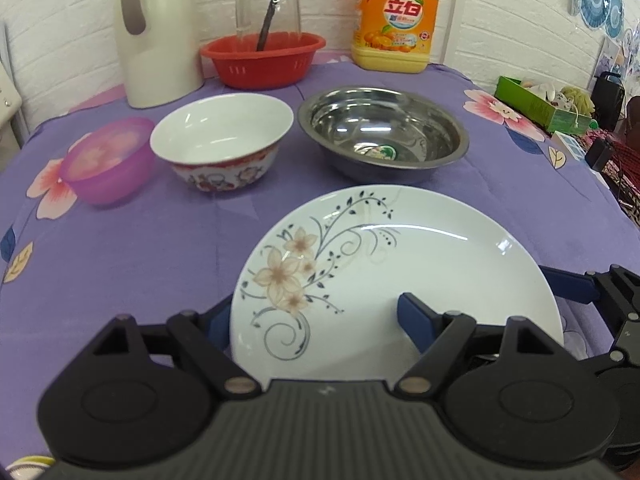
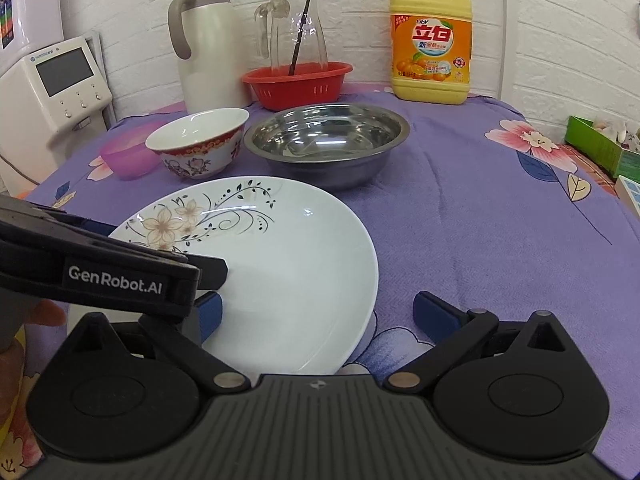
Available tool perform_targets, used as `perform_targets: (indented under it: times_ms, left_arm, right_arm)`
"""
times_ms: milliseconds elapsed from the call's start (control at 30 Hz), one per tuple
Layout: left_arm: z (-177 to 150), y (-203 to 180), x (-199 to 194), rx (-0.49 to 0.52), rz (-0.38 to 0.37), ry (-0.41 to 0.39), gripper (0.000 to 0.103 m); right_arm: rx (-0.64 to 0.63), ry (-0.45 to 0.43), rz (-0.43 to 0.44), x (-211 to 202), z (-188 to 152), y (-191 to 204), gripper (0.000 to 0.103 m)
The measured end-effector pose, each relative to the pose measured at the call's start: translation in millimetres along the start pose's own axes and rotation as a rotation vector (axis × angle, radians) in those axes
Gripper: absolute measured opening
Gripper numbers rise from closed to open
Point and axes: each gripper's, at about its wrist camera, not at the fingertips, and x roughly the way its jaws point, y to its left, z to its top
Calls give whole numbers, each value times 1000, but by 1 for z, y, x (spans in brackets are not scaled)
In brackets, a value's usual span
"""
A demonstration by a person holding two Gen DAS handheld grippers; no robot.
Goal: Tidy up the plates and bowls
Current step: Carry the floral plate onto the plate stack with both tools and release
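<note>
A white plate with a flower pattern point(image 1: 400, 264) point(image 2: 280, 260) lies on the purple cloth close in front of both grippers. My left gripper point(image 1: 316, 320) is open, its jaws straddling the plate's near rim: the left finger sits beside the rim, the right finger over the plate. My right gripper point(image 2: 316, 312) is open around the plate's near right rim. Behind the plate stand a steel bowl point(image 1: 384, 132) point(image 2: 326, 142), a white bowl with red trim point(image 1: 222, 140) point(image 2: 198, 144) and a small purple bowl point(image 1: 108, 158) point(image 2: 128, 156).
At the back stand a white thermos jug point(image 2: 208, 44), a red basket point(image 2: 298, 82) holding a glass pitcher, and a yellow detergent bottle point(image 2: 432, 40). A green box point(image 1: 540, 104) sits at the right table edge. A white appliance point(image 2: 56, 92) stands to the left.
</note>
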Motion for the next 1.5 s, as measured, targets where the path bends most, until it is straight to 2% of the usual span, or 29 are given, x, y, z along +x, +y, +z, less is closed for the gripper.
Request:
perform_targets:
  times_ms: [267, 400, 533, 733, 933, 1133, 1267, 1500]
  left_arm:
    - [-4, 0, -3, -19, 22, -23, 76]
    - [-5, 0, -11, -68, 7, -2, 62]
    - [-11, -4, -44, -49, -8, -62, 60]
    - [-19, 9, -92, -85, -31, -117, 59]
    - [-50, 42, -136, -136, 12, -138, 59]
    - [-94, 88, -172, -210, 125, -142, 59]
    - [-119, 112, -183, -257, 162, -140, 58]
    - [-146, 122, -182, -283, 137, -132, 58]
  right_arm:
    - [-26, -5, 29, 0, 2, 8, 103]
    - [-11, 5, 0, -2, 4, 17, 103]
    - [14, -26, -29, -25, 2, 24, 103]
    - [-13, -107, -41, -70, 6, 50, 103]
    - [-50, -113, 3, -91, 0, 93, 103]
    - [-111, -92, 114, -96, -17, 154, 103]
    - [-160, -68, 152, -94, -31, 185, 103]
    - [-168, -27, 153, -87, -49, 204, 103]
